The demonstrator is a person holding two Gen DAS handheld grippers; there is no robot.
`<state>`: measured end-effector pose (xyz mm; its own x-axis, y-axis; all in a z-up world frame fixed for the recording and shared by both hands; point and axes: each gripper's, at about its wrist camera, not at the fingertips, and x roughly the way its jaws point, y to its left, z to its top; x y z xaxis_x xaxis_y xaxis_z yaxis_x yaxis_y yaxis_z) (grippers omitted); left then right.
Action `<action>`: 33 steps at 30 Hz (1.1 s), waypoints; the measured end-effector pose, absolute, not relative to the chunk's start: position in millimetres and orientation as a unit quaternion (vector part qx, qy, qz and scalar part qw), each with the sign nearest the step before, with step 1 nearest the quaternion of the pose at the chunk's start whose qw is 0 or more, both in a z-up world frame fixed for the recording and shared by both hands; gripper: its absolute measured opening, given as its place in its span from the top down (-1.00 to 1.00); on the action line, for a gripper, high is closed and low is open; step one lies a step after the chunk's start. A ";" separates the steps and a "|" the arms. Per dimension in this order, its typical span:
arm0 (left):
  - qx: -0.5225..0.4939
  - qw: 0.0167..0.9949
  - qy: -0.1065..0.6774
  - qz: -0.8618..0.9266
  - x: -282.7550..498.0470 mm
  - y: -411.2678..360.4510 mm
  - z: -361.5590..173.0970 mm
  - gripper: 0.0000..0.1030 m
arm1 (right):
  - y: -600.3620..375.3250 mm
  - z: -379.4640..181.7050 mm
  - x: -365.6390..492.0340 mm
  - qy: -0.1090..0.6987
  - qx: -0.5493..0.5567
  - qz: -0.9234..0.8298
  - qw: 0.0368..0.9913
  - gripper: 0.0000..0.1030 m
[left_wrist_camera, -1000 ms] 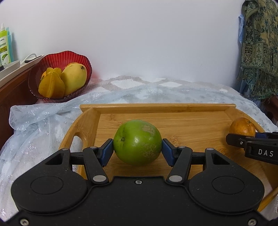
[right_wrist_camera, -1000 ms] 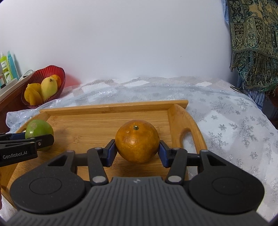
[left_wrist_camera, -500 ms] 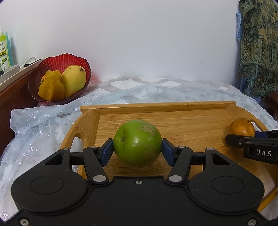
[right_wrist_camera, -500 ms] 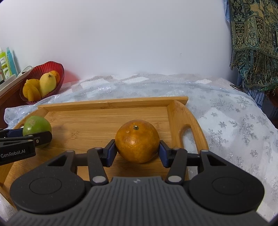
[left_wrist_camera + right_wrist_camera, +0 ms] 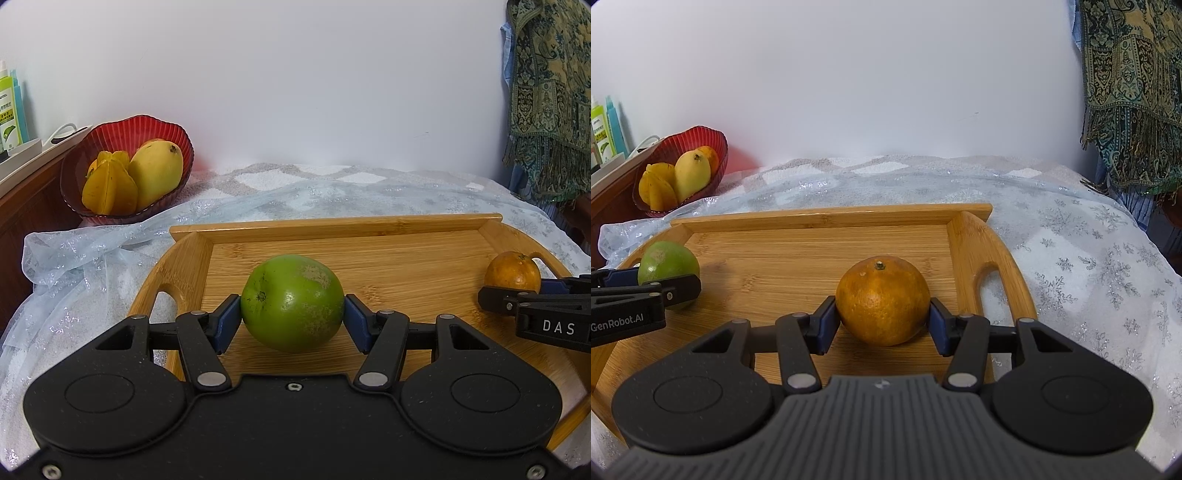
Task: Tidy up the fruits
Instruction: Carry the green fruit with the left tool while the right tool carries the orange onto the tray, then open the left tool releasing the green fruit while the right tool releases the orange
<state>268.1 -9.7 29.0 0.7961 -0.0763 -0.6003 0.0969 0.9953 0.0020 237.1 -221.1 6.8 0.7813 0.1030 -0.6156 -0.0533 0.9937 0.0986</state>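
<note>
White wall filled the background as I looked along both tools over a table draped in a pale snowflake cloth (image 5: 1082,258). My left gripper (image 5: 292,320) had its blue pads (image 5: 226,325) pressed against either side of a green fruit (image 5: 292,302), pinching it over the left half of the wooden tray (image 5: 332,224); I could not tell whether the fruit touched the tray floor. My right gripper (image 5: 882,320) pinched an orange (image 5: 882,300), stem upward, over the right half of the same tray, near its cut-out handle (image 5: 988,284). From the left camera the orange sat at about three o'clock of the green fruit, well apart from it; from the right camera the green fruit lay at about nine o'clock. Farther out, at about ten o'clock beyond the tray, a red bowl (image 5: 110,129) rested at the table's far left corner holding a mango (image 5: 157,173) and a starfruit (image 5: 109,188). A patterned scarf (image 5: 1126,88) hung at two o'clock, and bottles (image 5: 9,110) stood on a ledge at the far left.
</note>
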 end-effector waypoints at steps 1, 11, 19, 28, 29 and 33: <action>0.016 0.948 0.316 -0.046 268.1 -9.8 29.1 -0.12 | -221.1 6.7 237.0 0.328 0.038 0.041 0.943 -0.08; 0.017 0.948 0.316 -0.046 267.6 -10.4 29.7 -0.13 | -221.4 6.7 236.7 0.327 0.038 0.042 0.943 -0.10; 0.022 0.948 0.316 -0.042 267.4 -10.0 29.6 -0.24 | -221.8 6.9 236.6 0.327 0.038 0.042 0.943 -0.14; 0.028 0.946 0.321 -0.040 268.8 -10.8 26.6 -0.44 | -221.8 6.8 236.4 0.327 0.038 0.043 0.943 -0.14; 0.028 0.946 0.321 -0.040 268.7 -10.7 26.6 -0.46 | -221.6 6.9 236.3 0.327 0.038 0.043 0.943 -0.14; 0.031 0.947 0.319 -0.038 268.4 -10.8 26.3 -0.52 | -221.1 7.7 235.4 0.325 0.036 0.043 0.944 -0.23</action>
